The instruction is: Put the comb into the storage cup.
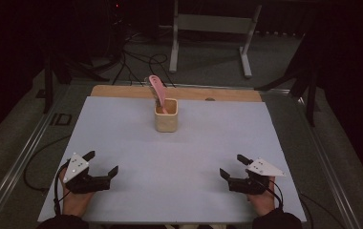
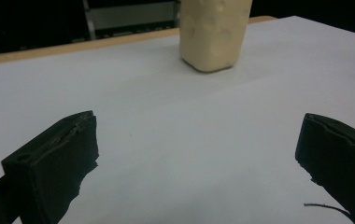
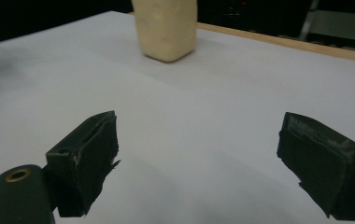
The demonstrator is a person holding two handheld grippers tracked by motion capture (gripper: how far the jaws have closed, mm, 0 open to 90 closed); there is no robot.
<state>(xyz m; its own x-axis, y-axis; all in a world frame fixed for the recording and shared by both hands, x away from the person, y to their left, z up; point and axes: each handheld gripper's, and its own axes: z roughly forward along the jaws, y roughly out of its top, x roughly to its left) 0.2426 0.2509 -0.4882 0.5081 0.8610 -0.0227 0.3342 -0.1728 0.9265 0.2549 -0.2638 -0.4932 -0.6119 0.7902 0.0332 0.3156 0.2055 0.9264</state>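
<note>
Nearest to me, my two hands rest at the near edge of the white-covered surface [image 1: 179,157], each holding a pair of black tongs. My left tongs [image 1: 104,162] sit at the near left corner, angled inward toward the middle; their jaws stand wide apart with nothing between them but bare white sheet, as the left gripper view confirms [image 2: 196,154]. My right tongs [image 1: 233,166] sit at the near right corner, likewise turned inward, jaws spread just as wide and gripping nothing; in the right gripper view [image 3: 199,149] only the sheet lies between the two black pads. Each pair carries a grey three-cornered plate on top, and a dark cable trails from each back toward my wrists. The two pairs are well apart from one another.

Farther on, past a broad stretch of bare sheet, stands the cream-coloured square cup [image 1: 165,115], upright, roughly midway across the surface and toward its far side, well apart from both tongs. A pink plastic utensil [image 1: 158,91] stands in it, leaning toward the far left and sticking out above the rim. In both gripper views the cup's lower body appears beyond the jaws.

Behind the cup, a strip of bare light wood [image 1: 122,91] runs along the far edge of the surface. Beyond that lies dark floor with a pale metal stand [image 1: 213,28] and loose black cables [image 1: 141,62].
</note>
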